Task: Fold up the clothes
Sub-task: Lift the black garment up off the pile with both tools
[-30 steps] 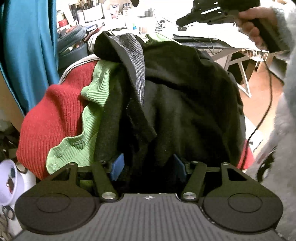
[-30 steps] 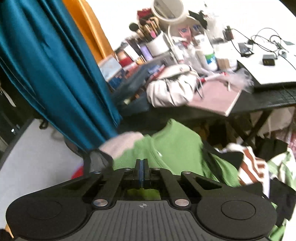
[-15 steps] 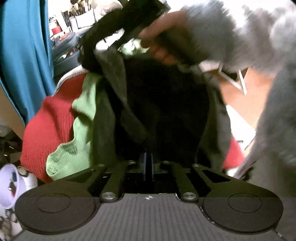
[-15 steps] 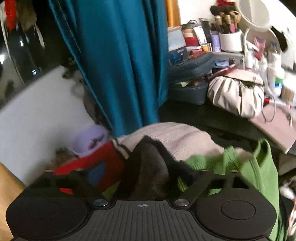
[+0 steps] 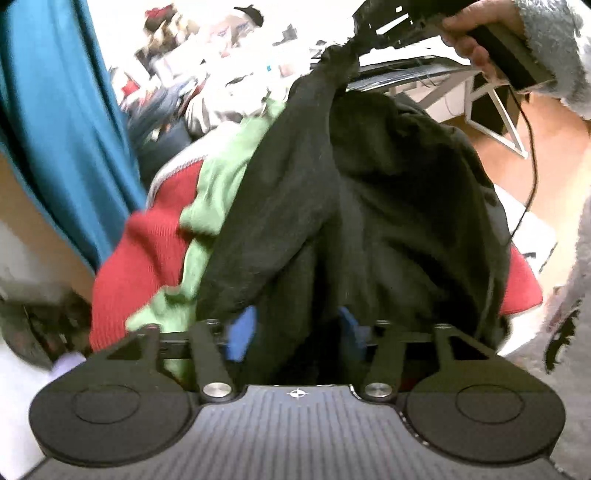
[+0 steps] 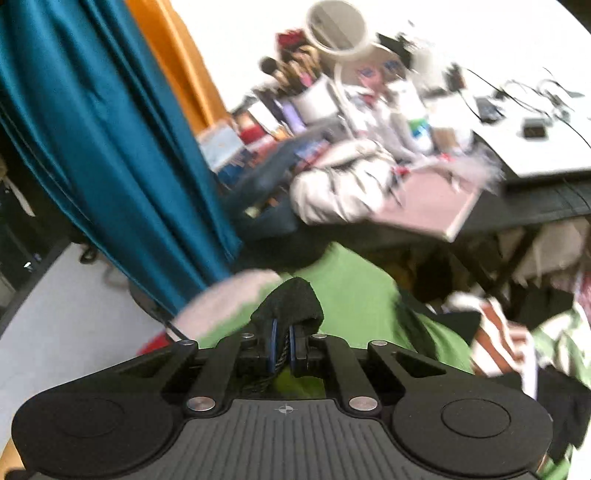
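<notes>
A black garment [image 5: 369, 206] lies on top of a pile of clothes, over a green knit [image 5: 218, 192] and a red knit [image 5: 147, 258]. My left gripper [image 5: 295, 325] is open, its blue pads on either side of the black cloth's lower fold. My right gripper [image 6: 282, 347] is shut on a corner of the black garment [image 6: 291, 302] and holds it up; in the left wrist view it shows at the top right [image 5: 384, 22], lifting that corner. The green knit [image 6: 351, 302] lies below it.
A teal curtain [image 6: 110, 147] hangs at the left. A cluttered desk [image 6: 535, 199] stands behind the pile with a white bag [image 6: 340, 192], a pink book [image 6: 424, 206] and cables. More clothes [image 6: 517, 339] lie at the right.
My left gripper, shut half a second ago, has opened around the black cloth. My right gripper has closed on the garment's corner and raised it up and to the right.
</notes>
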